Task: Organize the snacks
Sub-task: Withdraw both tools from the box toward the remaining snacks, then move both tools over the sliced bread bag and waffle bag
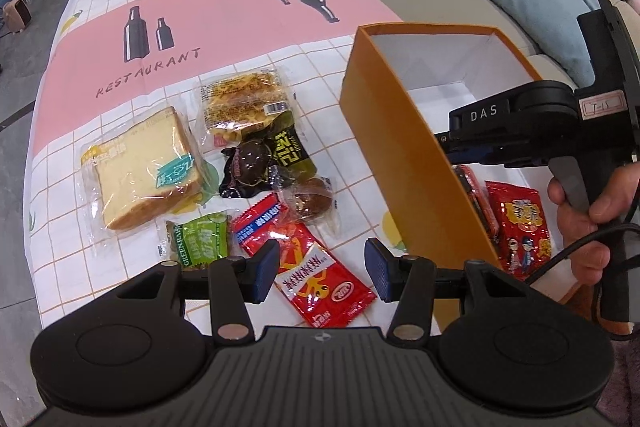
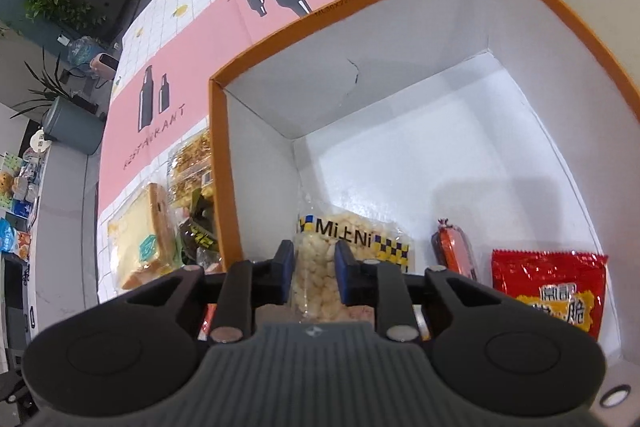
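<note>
I am holding the light, crushable puffed-snack bag (image 2: 316, 267) pinched mid-body in the right gripper (image 2: 311, 269) over the orange box (image 2: 540, 163); left gripper (image 1: 322, 269) is hanging wide open, holding nothing.

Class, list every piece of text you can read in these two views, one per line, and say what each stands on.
"RESTAURANT": pink tablecloth, under the bottle drawings; again, upside down, at the far end.
"DAS": right gripper.
"GREENRAY": green snack packet.
"Mi上Ni": puffed-snack bag held by the right gripper inside the orange box.
Red packet, bread wrapper, box-rim print: too small or blurred.
</note>
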A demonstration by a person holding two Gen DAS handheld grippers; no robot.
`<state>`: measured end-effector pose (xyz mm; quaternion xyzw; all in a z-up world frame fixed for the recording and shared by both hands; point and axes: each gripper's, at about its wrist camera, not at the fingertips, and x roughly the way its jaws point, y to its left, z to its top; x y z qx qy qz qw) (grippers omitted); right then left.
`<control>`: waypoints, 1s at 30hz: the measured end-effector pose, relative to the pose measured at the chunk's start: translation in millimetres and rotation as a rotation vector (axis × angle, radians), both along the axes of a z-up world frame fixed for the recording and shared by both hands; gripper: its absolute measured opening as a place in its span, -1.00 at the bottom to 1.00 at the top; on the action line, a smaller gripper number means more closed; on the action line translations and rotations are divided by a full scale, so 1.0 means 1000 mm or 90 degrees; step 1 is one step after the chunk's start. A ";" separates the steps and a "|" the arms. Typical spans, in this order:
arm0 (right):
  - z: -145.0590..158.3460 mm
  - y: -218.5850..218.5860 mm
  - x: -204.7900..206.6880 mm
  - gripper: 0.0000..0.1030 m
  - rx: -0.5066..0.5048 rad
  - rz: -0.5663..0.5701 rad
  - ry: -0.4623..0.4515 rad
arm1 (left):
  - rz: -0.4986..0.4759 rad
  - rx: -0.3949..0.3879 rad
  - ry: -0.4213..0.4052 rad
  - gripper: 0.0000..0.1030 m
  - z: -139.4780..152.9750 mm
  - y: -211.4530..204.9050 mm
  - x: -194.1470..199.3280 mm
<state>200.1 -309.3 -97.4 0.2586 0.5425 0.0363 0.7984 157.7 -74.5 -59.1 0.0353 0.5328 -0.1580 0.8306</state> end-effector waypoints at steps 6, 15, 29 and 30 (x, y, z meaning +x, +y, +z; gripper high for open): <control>-0.010 0.000 0.015 -0.59 0.005 -0.015 0.022 | 0.007 0.003 0.008 0.12 -0.005 0.004 0.005; -0.020 -0.013 0.013 -0.64 -0.021 -0.045 0.050 | 0.004 0.000 -0.010 0.12 -0.004 0.015 0.003; 0.084 0.060 -0.063 -0.24 -0.144 0.071 -0.236 | 0.018 0.017 -0.114 0.32 0.012 0.069 -0.026; 0.085 0.068 -0.068 -0.24 -0.146 0.081 -0.252 | 0.018 0.019 -0.117 0.32 0.010 0.073 -0.027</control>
